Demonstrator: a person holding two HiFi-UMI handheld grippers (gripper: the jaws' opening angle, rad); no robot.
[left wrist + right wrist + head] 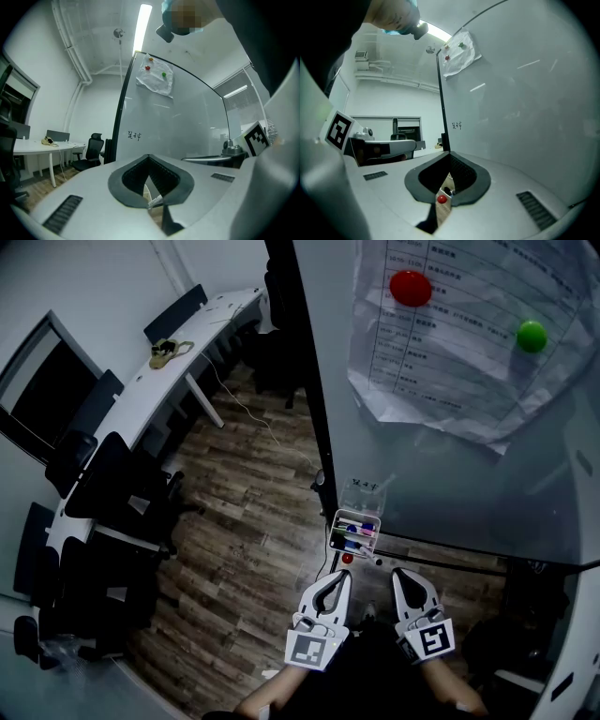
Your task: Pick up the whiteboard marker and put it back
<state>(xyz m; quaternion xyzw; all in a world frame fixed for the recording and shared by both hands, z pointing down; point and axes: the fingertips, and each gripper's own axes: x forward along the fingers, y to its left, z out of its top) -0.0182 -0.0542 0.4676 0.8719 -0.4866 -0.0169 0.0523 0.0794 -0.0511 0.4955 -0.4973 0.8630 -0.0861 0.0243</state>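
Two grippers hang low before the person, side by side: the left gripper [339,577] has its jaws pressed together at the tips with nothing between them, and the right gripper [401,576] is closed the same way, also empty. Each carries one cube with a square marker at its rear. Just beyond their tips, and touched by neither, one small white tray [357,513] sits at the lower edge of the whiteboard [450,474]. In it lie the whiteboard markers [356,529], packed side by side, with blue, pink and green parts showing; they look like about four, though the exact count cannot be made out. One small red round thing [347,559] sits just below the tray, between it and the left gripper's tips, and it also shows through the gap under the right gripper's pads. A little dark handwriting [363,484] stands on the board above the tray. Higher up, one printed paper sheet [450,362] is fixed to the board by two round magnets, one red magnet [411,287] and one green magnet [532,336]. To the left, across the wooden floor [253,521], one long white desk [159,381] runs away with several black office chairs [112,484] along it
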